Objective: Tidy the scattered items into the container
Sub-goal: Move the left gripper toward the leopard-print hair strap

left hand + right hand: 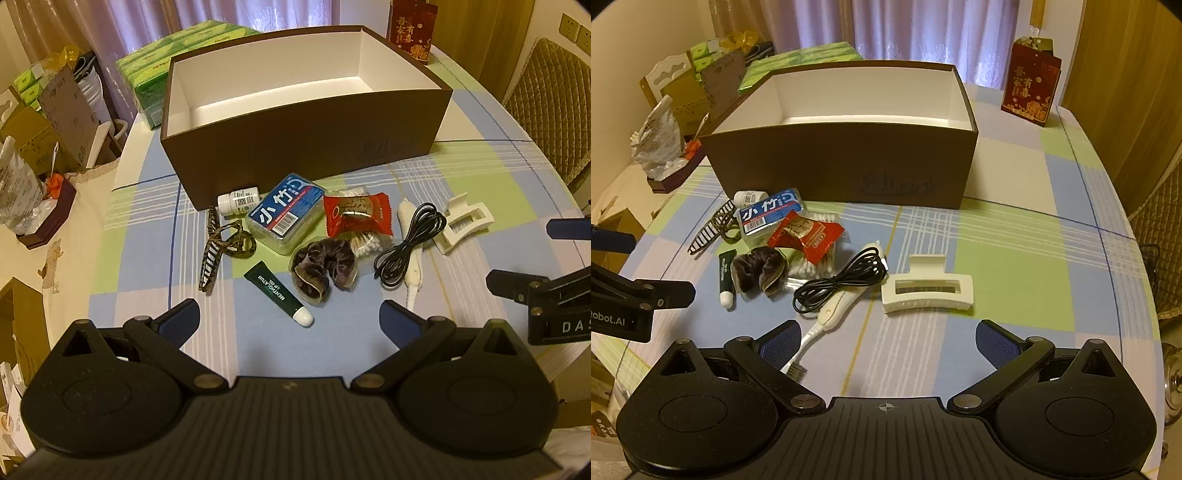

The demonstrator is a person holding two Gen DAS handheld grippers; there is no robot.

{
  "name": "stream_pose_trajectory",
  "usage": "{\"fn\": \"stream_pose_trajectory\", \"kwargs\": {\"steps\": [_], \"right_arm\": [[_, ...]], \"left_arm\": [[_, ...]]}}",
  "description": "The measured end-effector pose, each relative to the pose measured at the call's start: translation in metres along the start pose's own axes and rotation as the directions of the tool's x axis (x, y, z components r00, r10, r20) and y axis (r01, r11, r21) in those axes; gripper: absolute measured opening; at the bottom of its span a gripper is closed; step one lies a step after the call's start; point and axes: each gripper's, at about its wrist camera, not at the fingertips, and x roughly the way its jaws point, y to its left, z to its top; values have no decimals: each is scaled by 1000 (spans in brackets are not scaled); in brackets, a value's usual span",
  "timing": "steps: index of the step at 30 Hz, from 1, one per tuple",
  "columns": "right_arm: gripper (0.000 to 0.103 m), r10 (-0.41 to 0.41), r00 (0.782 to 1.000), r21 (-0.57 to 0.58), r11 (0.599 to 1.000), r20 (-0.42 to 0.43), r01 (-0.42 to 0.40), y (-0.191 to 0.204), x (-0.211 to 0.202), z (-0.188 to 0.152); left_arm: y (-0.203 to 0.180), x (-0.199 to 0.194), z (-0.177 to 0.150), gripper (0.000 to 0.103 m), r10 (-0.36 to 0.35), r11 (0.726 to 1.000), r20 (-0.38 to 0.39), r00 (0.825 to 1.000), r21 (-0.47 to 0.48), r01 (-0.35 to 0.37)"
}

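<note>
My left gripper (pixel 290 321) and right gripper (pixel 886 341) gaped wide, empty | scattered items (pixel 306 236) lay ahead of my jaws | box (pixel 303 147) beyond them | checked tablecloth (pixel 1015 258), curtains (pixel 923 29) behind.

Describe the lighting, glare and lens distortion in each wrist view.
Left wrist view: warm indoor light, bright glare along the box floor, shine on the clear plastic case, and the table edge bowed by the fisheye. Right wrist view: the same warm tint, a soft shadow under the white hair clip, dark rounded corners, curtains slightly soft.
</note>
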Motion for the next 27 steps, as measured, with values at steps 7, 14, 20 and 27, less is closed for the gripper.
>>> {"fn": "stream_pose_trajectory", "kwargs": {"steps": [7,14,20,27], "right_arm": [[103,13,1000,7,1000,-7,-13,1,6,1],[103,24,1000,18,1000,-16,-24,-1,10,3],[103,27,999,50,998,-20,-26,-9,15,3],[103,29,999,63,998,-18,-28,-16,19,3]], "left_arm": [[8,6,-4,102,-2,1000,-22,1000,-21,1],[15,12,-6,102,-12,999,-45,999,-36,11],[21,18,-10,102,-24,998,-70,997,-53,20],[27,20,-12,102,-34,998,-45,998,-57,31]]}}
